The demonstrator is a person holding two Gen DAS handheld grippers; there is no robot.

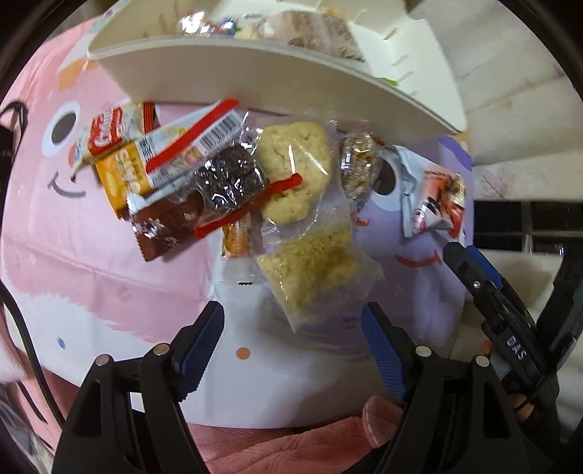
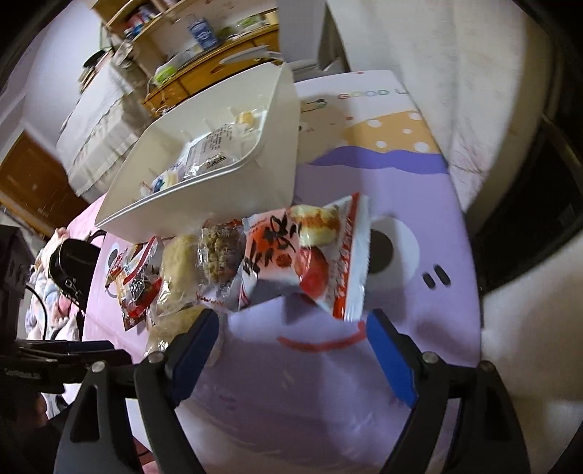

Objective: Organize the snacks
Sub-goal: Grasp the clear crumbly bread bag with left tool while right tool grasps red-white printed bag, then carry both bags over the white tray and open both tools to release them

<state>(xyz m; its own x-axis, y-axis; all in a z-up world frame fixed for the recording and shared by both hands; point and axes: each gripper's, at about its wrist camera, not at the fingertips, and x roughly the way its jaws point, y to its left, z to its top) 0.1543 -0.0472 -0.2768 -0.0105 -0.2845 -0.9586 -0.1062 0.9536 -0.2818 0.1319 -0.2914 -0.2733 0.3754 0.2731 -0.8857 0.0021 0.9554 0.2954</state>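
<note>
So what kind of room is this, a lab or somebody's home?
Most likely a home. The snacks lie on a cartoon-face table cover, wooden shelves behind hold household bits, and a white bin is partly filled with packets.

Each hand-held gripper [image 1: 293, 328] has black arms, blue ribbed pads [image 1: 382, 350], silver screws; a pink fuzzy sleeve [image 1: 291, 445] shows.

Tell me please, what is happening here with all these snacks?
A person is sorting snacks with a handheld gripper in each hand. Wrapped snacks lie in a loose row on a pink and purple cartoon cloth, in front of a white bin that already holds a few packets. Both grippers are open and empty. The left gripper hangs over a clear bag of pale crumbly cake; the right gripper is near a red and white packet.
</note>
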